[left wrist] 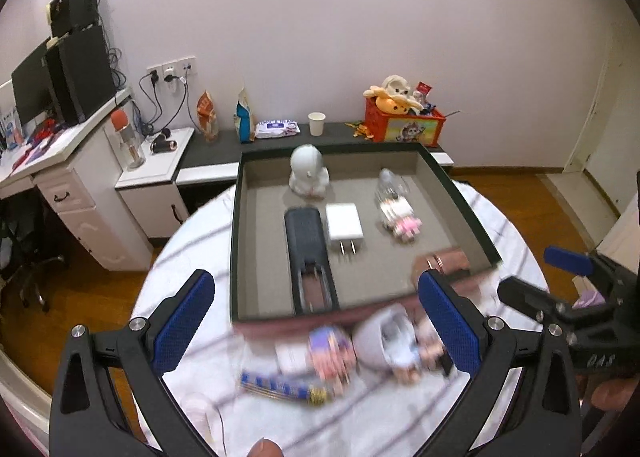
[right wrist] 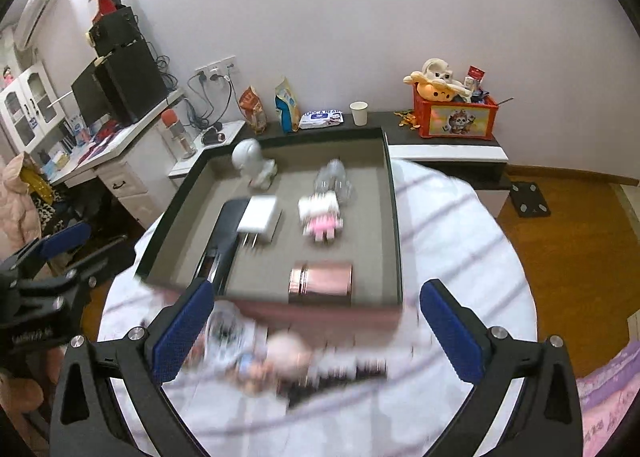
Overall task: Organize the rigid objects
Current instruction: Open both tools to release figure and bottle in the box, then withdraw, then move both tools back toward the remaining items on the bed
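A dark shallow tray point(left wrist: 236, 225) point(right wrist: 394, 217) lies on the round white table. In it are a white figurine point(left wrist: 308, 173) point(right wrist: 252, 161), a black remote point(left wrist: 310, 257) point(right wrist: 222, 241), a white charger point(left wrist: 343, 223) point(right wrist: 258, 217), a pink block toy point(left wrist: 400, 221) point(right wrist: 320, 217), a clear bulb point(left wrist: 390, 183) point(right wrist: 334, 177) and a copper tin point(left wrist: 444, 263) point(right wrist: 320, 277). Several blurred small items point(left wrist: 340, 357) point(right wrist: 280, 353) lie in front of the tray. My left gripper point(left wrist: 316, 329) and right gripper point(right wrist: 316, 331) are both open and empty above them.
A low dark shelf point(left wrist: 340, 133) behind the table carries a paper cup point(left wrist: 317, 123), wipes and an orange toy crate point(left wrist: 404, 123). A white desk point(left wrist: 60, 161) with a monitor stands at the left. Wood floor point(right wrist: 568, 241) surrounds the table.
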Demonstrator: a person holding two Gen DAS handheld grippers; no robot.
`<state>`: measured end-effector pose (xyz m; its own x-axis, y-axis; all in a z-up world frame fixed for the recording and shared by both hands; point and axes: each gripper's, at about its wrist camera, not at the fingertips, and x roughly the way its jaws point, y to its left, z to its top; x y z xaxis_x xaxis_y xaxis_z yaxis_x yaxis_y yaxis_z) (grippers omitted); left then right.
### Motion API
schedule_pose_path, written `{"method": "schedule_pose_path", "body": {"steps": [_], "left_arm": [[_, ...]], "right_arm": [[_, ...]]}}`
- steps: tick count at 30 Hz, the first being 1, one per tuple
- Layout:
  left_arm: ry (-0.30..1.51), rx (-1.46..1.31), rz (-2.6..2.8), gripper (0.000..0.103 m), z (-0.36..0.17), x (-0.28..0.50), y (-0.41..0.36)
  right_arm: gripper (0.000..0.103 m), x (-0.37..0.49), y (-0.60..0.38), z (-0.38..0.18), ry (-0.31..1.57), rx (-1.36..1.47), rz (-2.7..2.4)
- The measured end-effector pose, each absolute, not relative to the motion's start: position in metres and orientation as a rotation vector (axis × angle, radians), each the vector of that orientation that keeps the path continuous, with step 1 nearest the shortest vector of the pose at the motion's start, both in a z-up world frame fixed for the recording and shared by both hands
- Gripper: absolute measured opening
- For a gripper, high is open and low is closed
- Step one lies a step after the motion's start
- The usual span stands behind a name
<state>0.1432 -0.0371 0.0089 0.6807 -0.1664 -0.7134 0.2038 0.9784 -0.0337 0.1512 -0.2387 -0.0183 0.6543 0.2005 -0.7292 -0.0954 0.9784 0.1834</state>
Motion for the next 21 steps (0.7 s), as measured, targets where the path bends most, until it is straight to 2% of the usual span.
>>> {"method": "schedule_pose_path", "body": {"steps": [7,21], "left_arm": [[0.819,0.045,-0.175,0.103,-0.007,0.092,-0.028],[0.878,0.008,-0.140,0.103,-0.039,0.052,-0.014]], "right_arm": [[0.103,0.093,-0.235,-0.036,0.863,0.136,0.161],[0.103,0.052,-0.229,-0.058,0.895,0.121,0.148]]}}
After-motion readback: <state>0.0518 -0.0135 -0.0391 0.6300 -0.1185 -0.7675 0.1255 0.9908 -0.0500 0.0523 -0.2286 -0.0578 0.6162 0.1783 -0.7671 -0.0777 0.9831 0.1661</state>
